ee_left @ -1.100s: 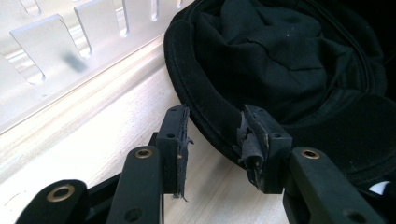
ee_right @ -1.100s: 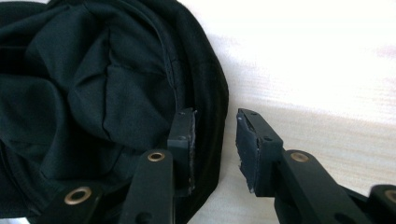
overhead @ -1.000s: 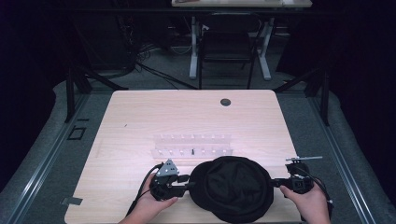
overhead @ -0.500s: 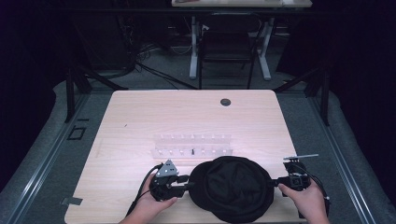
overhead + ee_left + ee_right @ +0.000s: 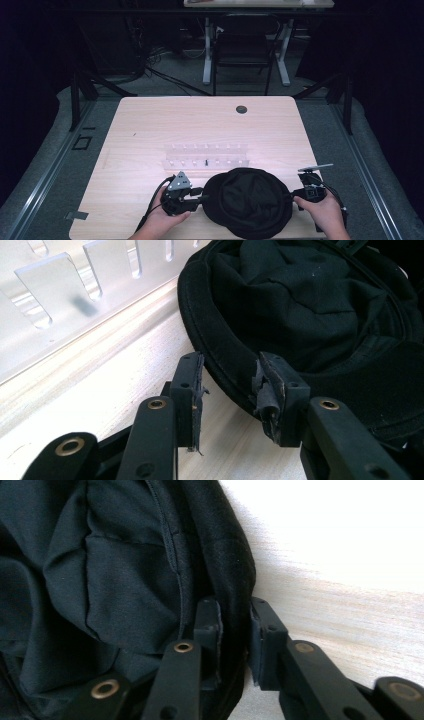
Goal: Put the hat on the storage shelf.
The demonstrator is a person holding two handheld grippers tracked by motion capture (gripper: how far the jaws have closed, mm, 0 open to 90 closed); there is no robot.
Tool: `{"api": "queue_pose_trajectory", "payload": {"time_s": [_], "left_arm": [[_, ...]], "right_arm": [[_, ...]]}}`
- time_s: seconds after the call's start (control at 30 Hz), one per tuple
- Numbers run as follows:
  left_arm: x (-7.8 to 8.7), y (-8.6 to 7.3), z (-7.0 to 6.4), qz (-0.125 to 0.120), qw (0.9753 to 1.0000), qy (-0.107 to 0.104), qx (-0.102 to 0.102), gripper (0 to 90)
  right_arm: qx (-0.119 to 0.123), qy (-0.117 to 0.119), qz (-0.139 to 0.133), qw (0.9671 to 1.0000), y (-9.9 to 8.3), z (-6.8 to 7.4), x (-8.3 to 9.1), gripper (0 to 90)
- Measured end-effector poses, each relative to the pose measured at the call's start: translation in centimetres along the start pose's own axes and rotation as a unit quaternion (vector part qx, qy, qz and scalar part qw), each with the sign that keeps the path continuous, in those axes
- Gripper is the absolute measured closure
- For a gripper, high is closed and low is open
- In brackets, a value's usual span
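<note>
Barely shifted — black hat [image 5: 248, 202], seemingly inside-out, crumpled.

Table [image 5: 150, 125] far half open; clear rack [image 5: 206, 155] & black hat [image 5: 247, 202] block near edge.

Hat [image 5: 248, 201] lies at near edge of table [image 5: 150, 125], opening up. Left gripper [image 5: 197, 194] at its left rim, right gripper [image 5: 295, 192] at its right rim, rim between each one's jaws. Clear rack [image 5: 206, 155] just behind hat, mid-table. Round hole [image 5: 241, 109] near far edge. Chair [image 5: 242, 45] beyond table.
</note>
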State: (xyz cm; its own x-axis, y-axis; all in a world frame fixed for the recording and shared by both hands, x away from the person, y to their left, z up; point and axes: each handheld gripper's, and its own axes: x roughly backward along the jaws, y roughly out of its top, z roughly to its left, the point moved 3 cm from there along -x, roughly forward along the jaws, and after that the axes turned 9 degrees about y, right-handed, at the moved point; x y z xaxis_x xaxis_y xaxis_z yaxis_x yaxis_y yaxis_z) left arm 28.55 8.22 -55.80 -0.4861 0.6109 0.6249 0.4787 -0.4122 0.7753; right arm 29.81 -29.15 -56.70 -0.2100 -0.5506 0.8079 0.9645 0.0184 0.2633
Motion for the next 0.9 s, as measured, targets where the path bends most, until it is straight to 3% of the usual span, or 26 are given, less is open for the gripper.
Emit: {"api": "queue_pose_trajectory", "payload": {"time_s": [0.47,0.8,0.9], "left_arm": [[0.0,0.0,0.0,0.0,1.0,0.002,-0.001,63.1],[0.6,0.4,0.1,-0.006,1.0,0.005,0.001,60.1],[0.9,0.5,0.4,-0.009,0.9999,0.009,0.004,59.4]], "right_arm": [[-0.006,0.02,0.012,0.9997,0.2,0.2,0.5,87.0],[-0.016,0.055,0.005,0.9983,0.8,1.3,2.6,87.5],[-0.01,0.06,0.011,0.9981,1.0,1.6,3.1,87.6]]}}
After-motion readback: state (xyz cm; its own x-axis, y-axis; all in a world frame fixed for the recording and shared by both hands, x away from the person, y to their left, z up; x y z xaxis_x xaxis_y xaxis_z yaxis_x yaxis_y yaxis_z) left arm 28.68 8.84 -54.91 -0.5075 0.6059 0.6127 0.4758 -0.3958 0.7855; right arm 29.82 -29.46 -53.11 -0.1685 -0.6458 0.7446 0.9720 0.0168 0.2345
